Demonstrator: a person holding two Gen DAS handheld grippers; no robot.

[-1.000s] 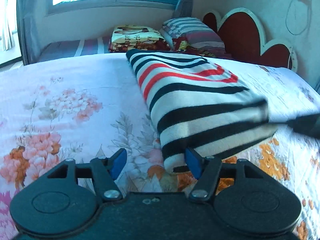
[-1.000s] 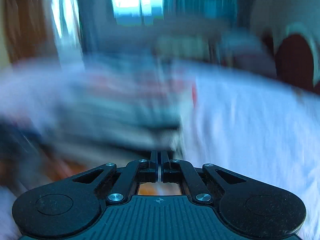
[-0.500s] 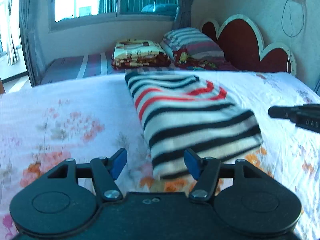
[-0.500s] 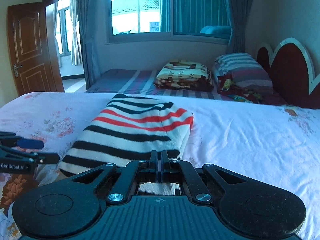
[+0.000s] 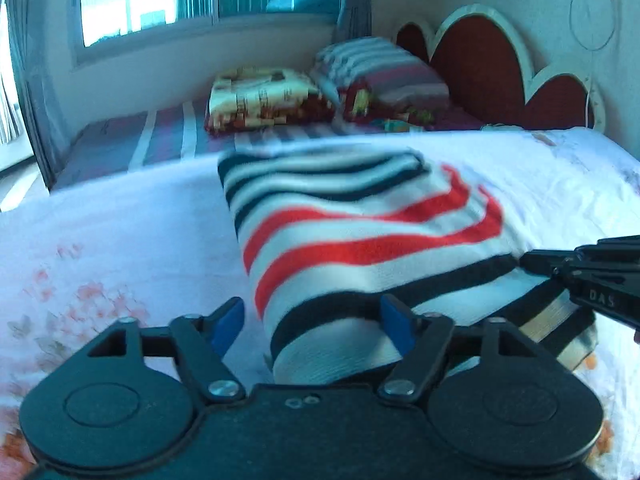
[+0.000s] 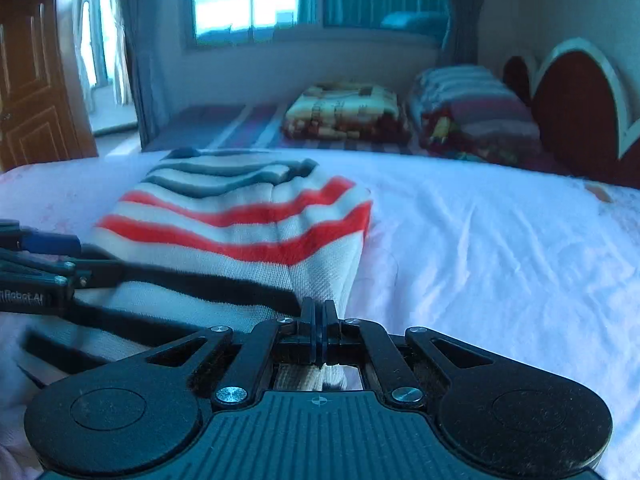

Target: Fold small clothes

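Note:
A folded knit sweater [image 5: 360, 236], white with black and red stripes, lies on the floral bedsheet [image 5: 100, 240]. My left gripper [image 5: 312, 320] straddles its near left corner. The jaws are opening, and the blue pads [image 5: 228, 320] stand apart from the cloth. In the right wrist view the sweater [image 6: 240, 224] fills the left half. My right gripper [image 6: 320, 312] is shut, its tips against the sweater's near right edge. From the left wrist view, the right gripper [image 5: 580, 276] reaches in over the sweater's right side. The left gripper [image 6: 40, 264] shows at the far left of the right wrist view.
Plain white sheet [image 6: 500, 240] stretches to the right of the sweater. Behind lies a second bed with a folded patterned blanket [image 5: 264, 96] and a striped pillow [image 5: 380, 72]. A red headboard [image 5: 480, 64] stands at the right, a wooden door [image 6: 32, 80] at the left.
Both grippers have moved in on the sweater. The left jaws have widened and now straddle its near corner. The right gripper's shut tips have come up against its right edge.

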